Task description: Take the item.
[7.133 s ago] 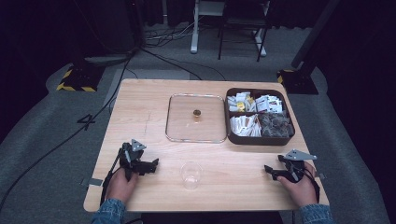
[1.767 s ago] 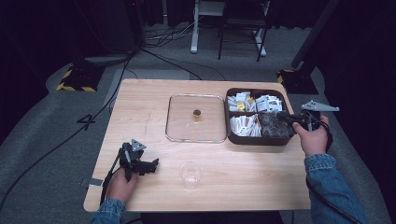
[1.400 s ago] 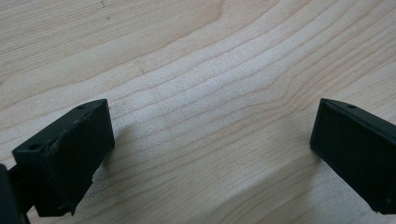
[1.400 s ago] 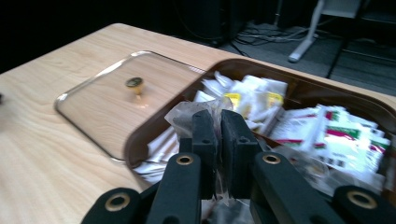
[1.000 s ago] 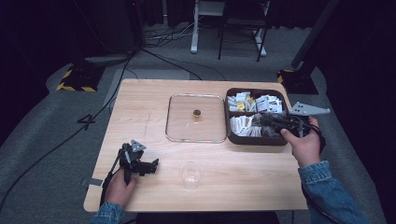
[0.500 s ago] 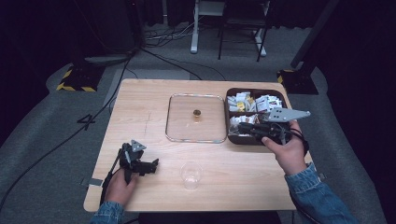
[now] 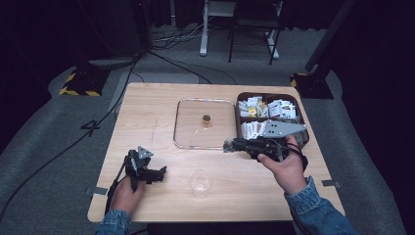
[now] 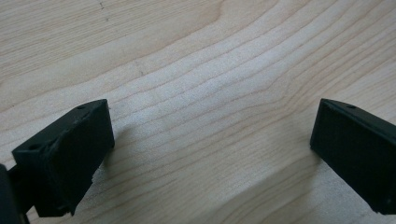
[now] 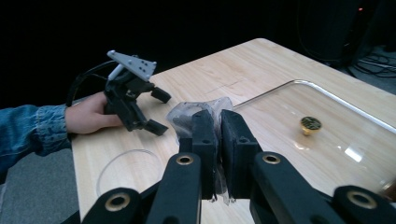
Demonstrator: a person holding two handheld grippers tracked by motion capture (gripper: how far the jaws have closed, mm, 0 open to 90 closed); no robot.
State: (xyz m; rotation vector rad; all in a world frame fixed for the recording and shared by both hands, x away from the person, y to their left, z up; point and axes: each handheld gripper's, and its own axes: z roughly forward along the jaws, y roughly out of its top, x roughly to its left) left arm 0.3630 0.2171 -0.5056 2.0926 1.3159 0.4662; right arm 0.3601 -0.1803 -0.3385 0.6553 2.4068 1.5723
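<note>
Pale wooden table (image 7: 147, 117) first, grain running smooth under everything. Beyond the clear plastic cup (image 7: 200, 182), the square glass lid (image 7: 203, 123) lies flat, brass knob up. Beyond and right of the cup sits the dark compartment box of sachets (image 7: 268, 108). The right gripper (image 9: 217, 122) hovers over the lid's near right corner, jaws pinched tight on a crinkly translucent tea bag (image 9: 187, 113), likely bound for the cup. Left of the cup, the left gripper (image 7: 157, 173) rests on the wood, jaws spread wide, holding nothing.
</note>
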